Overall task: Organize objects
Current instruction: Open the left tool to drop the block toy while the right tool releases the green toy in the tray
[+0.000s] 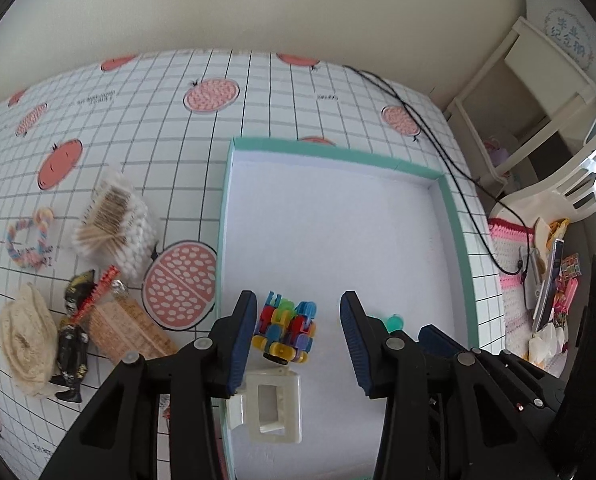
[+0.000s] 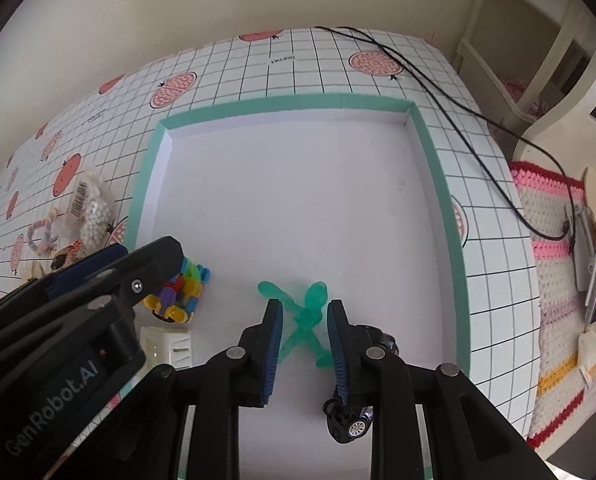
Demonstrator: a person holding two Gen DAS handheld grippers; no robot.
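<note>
Tray (image 2: pixel 442 216), teal-rimmed, already holds a white block (image 1: pixel 275 408), a brick toy (image 1: pixel 285 332), crossed green spoons (image 2: pixel 304 320) and a toy car (image 2: pixel 352 420), all at its near edge. The left gripper (image 1: pixel 298 340) hangs released beside the brick toy, its left finger just touching it. The right gripper (image 2: pixel 304 344) is likewise released, jaws astride the spoons without closing.

Farther left on the cloth (image 1: pixel 169 128), a figure (image 1: pixel 71 332), swabs (image 1: pixel 117 224) and a rope ring (image 1: pixel 27 240) remain outside. Best next, I judge: lift the left gripper clear without nudging the brick toy, then approach the figure along its length and place new items toward the empty far corner.
</note>
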